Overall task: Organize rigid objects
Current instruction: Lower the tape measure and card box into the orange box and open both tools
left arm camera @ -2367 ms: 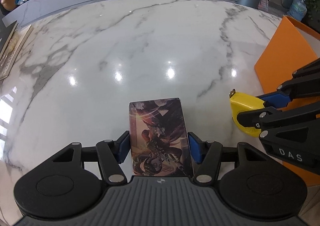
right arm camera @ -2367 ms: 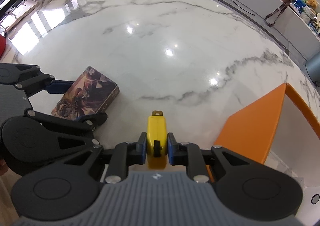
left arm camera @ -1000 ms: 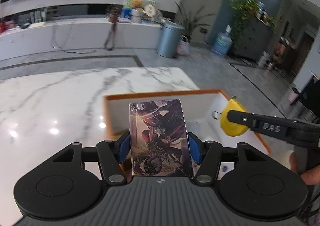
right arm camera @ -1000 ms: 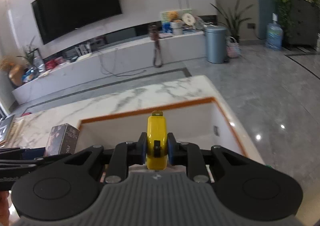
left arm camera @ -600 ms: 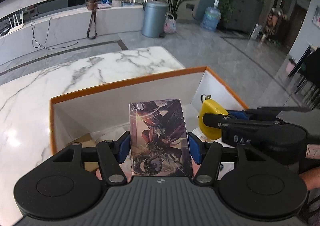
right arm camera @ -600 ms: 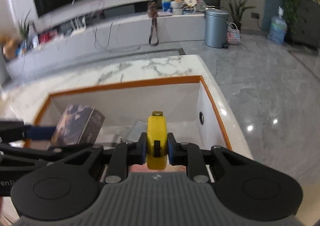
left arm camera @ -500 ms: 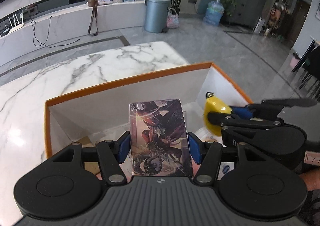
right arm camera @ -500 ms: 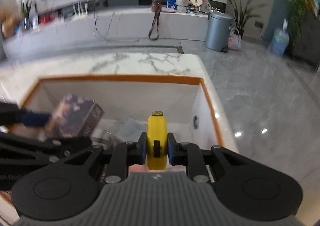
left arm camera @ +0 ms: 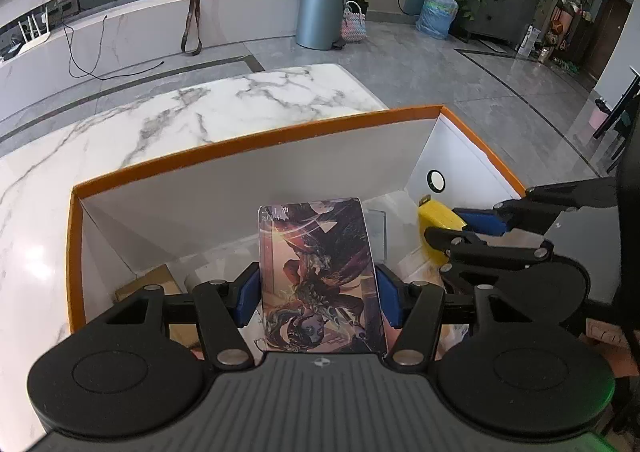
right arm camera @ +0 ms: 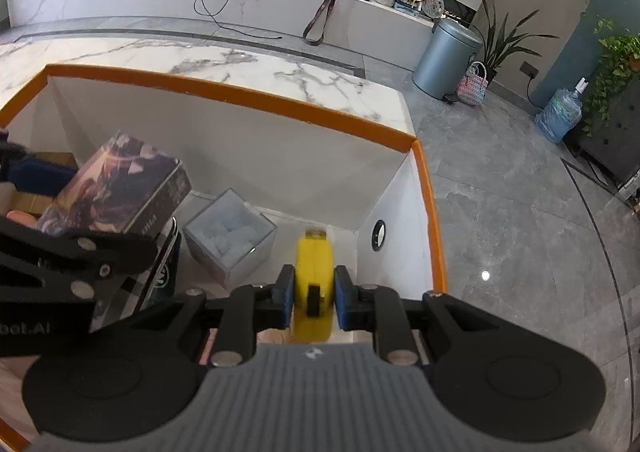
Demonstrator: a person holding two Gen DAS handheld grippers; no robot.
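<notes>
1. Both grippers hang over an open box [left arm camera: 256, 141] with an orange rim and white walls, which sits at the edge of a marble table [left arm camera: 168, 119].
2. The left gripper [left arm camera: 318, 292] has its blue pads clamped on the two long sides of a card box [left arm camera: 318, 276] with dark fantasy artwork (a figure in reds and purples). The card box is tilted, its far end up, above the box's floor.
3. From the right wrist view the same card box [right arm camera: 120, 187] shows at the left, held above a dark can-like thing with white lettering [right arm camera: 162, 268], which I cannot make out fully.
4. The right gripper [right arm camera: 313, 298] is shut tight on a yellow tape measure [right arm camera: 314, 276], pads pressing its flat sides, the metal tab end pointing away.
5. The tape measure sits inside the box's right end, near the white wall with a round hole [right arm camera: 379, 234].
6. In the left wrist view the tape measure [left arm camera: 438, 221] is well to the right of the card box, the two apart.
7. On the box floor lies a clear cube [right arm camera: 230, 232] with pale blue stuff in it, between card box and tape measure.
8. A brown cardboard piece [left arm camera: 150, 280] lies at the floor's left end.
</notes>
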